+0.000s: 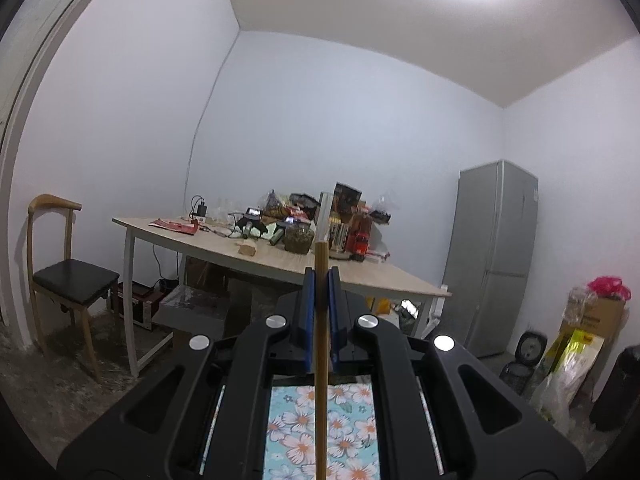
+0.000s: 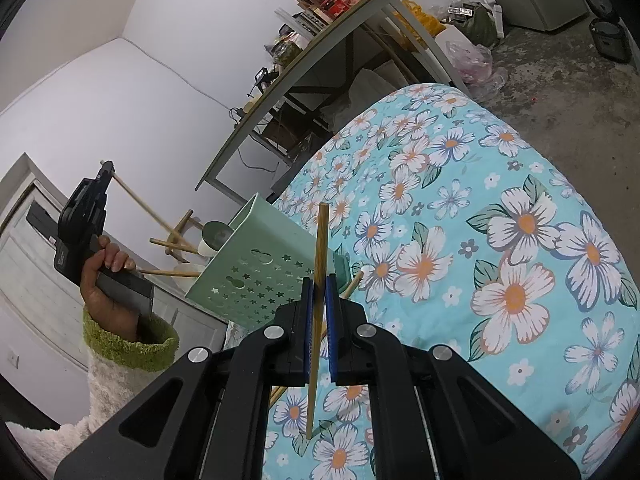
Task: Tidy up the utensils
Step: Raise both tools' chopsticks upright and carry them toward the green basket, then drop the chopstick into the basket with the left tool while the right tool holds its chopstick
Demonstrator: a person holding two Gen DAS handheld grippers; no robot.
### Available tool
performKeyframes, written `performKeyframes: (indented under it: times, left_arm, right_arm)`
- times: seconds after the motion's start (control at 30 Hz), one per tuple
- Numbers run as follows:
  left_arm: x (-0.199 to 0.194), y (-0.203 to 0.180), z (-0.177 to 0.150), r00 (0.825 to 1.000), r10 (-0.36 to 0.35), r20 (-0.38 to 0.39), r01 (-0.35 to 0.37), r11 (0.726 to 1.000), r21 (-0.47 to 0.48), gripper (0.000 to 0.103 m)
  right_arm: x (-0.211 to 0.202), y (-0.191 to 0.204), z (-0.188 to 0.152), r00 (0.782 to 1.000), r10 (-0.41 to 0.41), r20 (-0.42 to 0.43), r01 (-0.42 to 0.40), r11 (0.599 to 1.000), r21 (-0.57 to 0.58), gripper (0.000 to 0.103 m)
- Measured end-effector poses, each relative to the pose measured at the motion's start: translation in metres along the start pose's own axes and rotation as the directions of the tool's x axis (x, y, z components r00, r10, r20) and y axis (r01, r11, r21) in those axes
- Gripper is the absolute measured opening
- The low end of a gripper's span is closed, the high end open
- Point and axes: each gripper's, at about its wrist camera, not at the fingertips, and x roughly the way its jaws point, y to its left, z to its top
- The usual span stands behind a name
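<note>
Left wrist, right wrist: each gripper's fingers [image 1: 335, 280] [image 2: 331, 292] pinch one upright chopstick [image 1: 321, 320] [image 2: 318, 280].

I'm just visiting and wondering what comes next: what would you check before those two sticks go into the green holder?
1. Left gripper shut on its wooden chopstick: ok.
2. Right gripper shut on its chopstick: ok.
3. Green star-punched holder upright: not ok, it looks tilted on the floral cloth.
4. Holder's opening reachable: ok, it shows beside the gray-green cup.
5. Room inside the holder: cannot tell.
6. Loose chopstick under the holder clear of the path: cannot tell.
</note>
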Motion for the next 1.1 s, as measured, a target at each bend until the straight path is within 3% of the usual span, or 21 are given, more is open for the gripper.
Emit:
performKeyframes:
  times: [0.37,0.5,0.9,1.1]
  left_arm:
    - [0.008,-0.001,-0.001,0.997,-0.004,-0.081,0.007,0.999,0.037,0.007]
    - [0.006,0.0,0.0,0.996,-0.01,-0.09,0.013,0.999,0.039,0.02]
    - [-0.025,0.011,0.006,0.994,-0.048,-0.1,0.05,0.999,0.015,0.031]
    - [-0.067,0.032,-0.006,0.987,-0.061,-0.15,0.062,0.998,0.004,0.051]
  right_arm:
    - [-0.006,-0.003,0.002,1.0,0.004,0.01,-0.004,1.0,0.007,0.006]
    - [-0.006,-0.004,0.002,1.0,0.004,0.012,-0.004,1.0,0.012,0.006]
    - [-0.012,0.014,0.003,0.999,-0.011,0.041,0.013,0.999,-0.048,0.006]
    - [-0.024,0.048,0.016,0.996,0.005,0.086,0.008,0.988,-0.155,0.006]
